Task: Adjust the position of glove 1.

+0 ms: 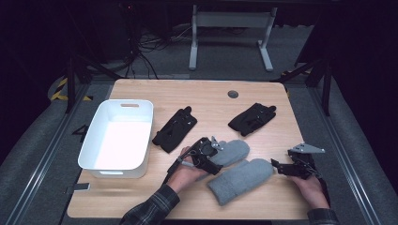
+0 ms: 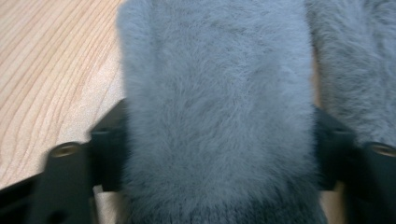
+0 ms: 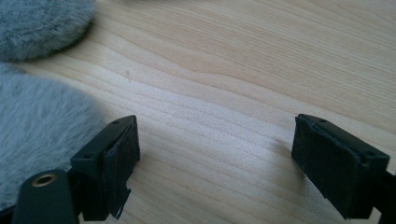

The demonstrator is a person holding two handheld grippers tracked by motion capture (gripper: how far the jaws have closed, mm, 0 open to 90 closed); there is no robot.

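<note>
The left gripper (image 1: 212,157) has its jaws around the grey mitten (image 2: 215,116), touching its sides. The mitten looks soft, light and squashy, so a pinch across its cuff end should hold. The right gripper (image 3: 217,158) rests with jaws apart over bare desk (image 3: 243,70).

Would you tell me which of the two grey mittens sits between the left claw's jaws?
It is the farther grey mitten, lying nearer the black gloves; the left claw straddles its cuff end, while the nearer grey mitten lies free.

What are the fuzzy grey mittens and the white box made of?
The grey mittens look like soft fleece or fake fur: the left gripper view shows short fluffy hairs all over and no shine. The white box looks like smooth, hard plastic, with rounded corners, a thin rim and a moulded handle slot. The table under them looks like pale wood, or a wood-look board, going by its grain lines.
</note>
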